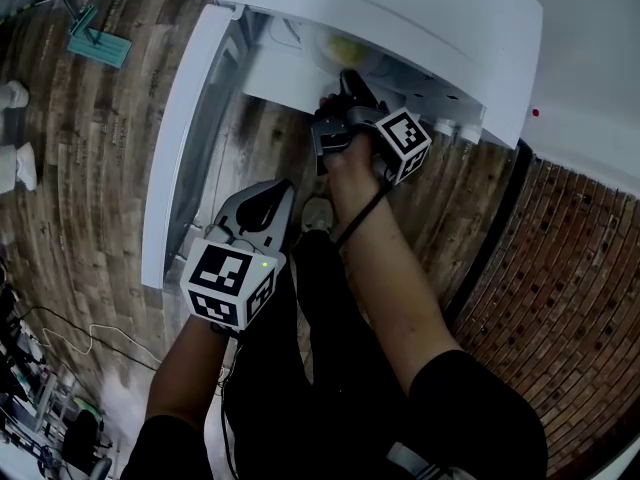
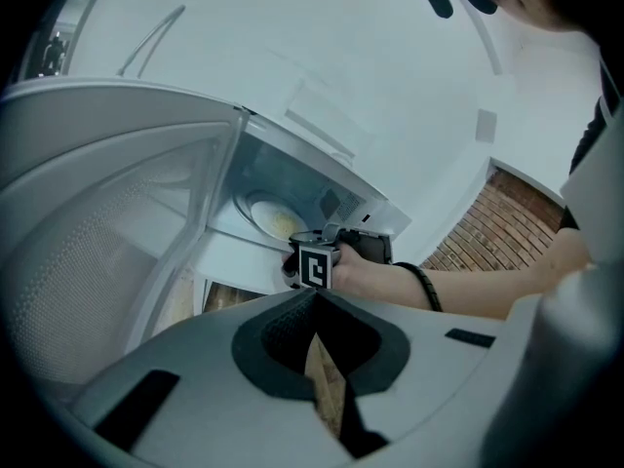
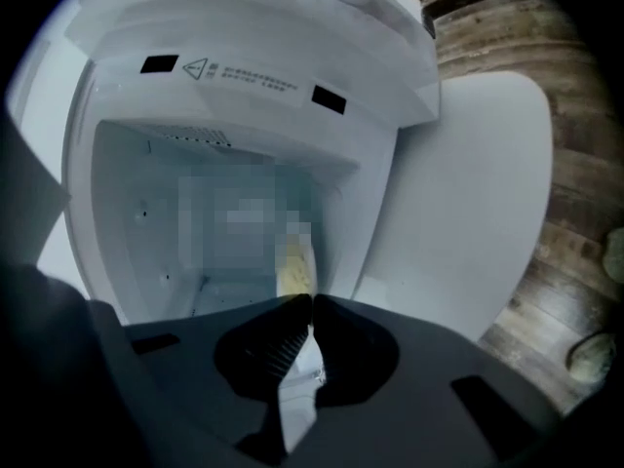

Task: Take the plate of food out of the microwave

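Big white microwave (image 1: pixel 400 18) ahead of you above the plank floor (image 1: pixel 90 148), brick wall (image 1: pixel 580 298) on your right. Its door (image 1: pixel 185 138) stands wide open on your left. The plate (image 2: pixel 265 217) of yellow food (image 3: pixel 295 271) sits inside. Your right hand-held gripper (image 3: pixel 312 300) is in the opening, jaws pinched on the plate's near rim. Your left hand-held gripper (image 2: pixel 314 295) hangs back beside the door, jaws together, empty.

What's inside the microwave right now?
A white plate with yellow food is inside the microwave. The right gripper is shut on its near rim and covers that edge. The microwave's top hides the cavity's back from the head view.
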Motion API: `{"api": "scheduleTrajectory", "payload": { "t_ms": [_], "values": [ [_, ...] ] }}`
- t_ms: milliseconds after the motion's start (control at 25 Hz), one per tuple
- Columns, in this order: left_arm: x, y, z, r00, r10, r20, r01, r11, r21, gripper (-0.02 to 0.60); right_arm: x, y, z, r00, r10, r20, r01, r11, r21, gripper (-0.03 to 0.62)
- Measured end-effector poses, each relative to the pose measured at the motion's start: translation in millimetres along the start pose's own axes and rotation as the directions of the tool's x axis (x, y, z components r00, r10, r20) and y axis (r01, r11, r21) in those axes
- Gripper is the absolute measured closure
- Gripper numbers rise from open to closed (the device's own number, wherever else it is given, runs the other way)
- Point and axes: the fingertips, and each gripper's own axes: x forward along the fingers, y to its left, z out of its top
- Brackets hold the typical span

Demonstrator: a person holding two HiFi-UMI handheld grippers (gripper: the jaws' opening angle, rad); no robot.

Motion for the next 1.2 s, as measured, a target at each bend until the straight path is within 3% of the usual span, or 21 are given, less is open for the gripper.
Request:
{"api": "scheduleTrajectory", "payload": {
  "t_ms": [520, 840, 1200],
  "values": [
    [11, -10, 6, 1.000, 0.010, 0.016, -0.010, 1.000, -0.003, 0.584, -26, 12, 12, 0.983, 0.143, -0.114, -0.154, 0.984, -0.094, 0.576],
    [16, -15, 9, 0.999, 0.020, 0.029, -0.020, 1.000, 0.000, 0.584, -43, 16, 7, 0.961, 0.230, -0.157, -0.238, 0.971, -0.036, 0.576],
    [0, -21, 44, 0.989, 0.088, 0.120, -0.090, 0.996, 0.012, 0.584, -103, 39, -11, 0.946, 0.253, -0.202, -0.260, 0.966, -0.008, 0.576]
  ]
}}
